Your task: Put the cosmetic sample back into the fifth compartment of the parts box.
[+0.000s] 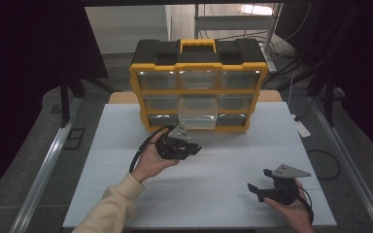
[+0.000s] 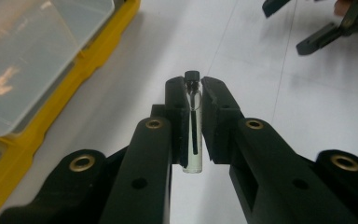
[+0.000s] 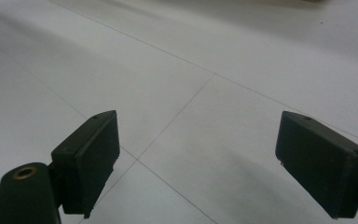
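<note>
White rectangular table top (image 1: 223, 160), faint grid seams across it. At its far edge stands a yellow-and-black plastic drawer organiser (image 1: 197, 85) with a yellow carry handle and three rows of clear drawers. One clear plastic drawer (image 1: 197, 112), middle column, is pulled out toward the person; it also shows at the upper left of the left gripper view (image 2: 32, 56).

Left hand (image 1: 150, 162), cream sleeve behind it, holds the left gripper (image 1: 194, 149) just in front of the organiser, below the open drawer, jaws pointing right. In the left gripper view the left gripper (image 2: 194, 107) is closed narrow on a small clear glass vial with a black cap (image 2: 193, 128); the vial lies along the jaws, cap end outward, raised over the table and beside the organiser's yellow edge.

Right hand (image 1: 294, 208) holds the right gripper (image 1: 251, 190) at the near right of the table, well apart from the left. Right gripper view: jaws spread wide, nothing between them, bare white surface beneath.
</note>
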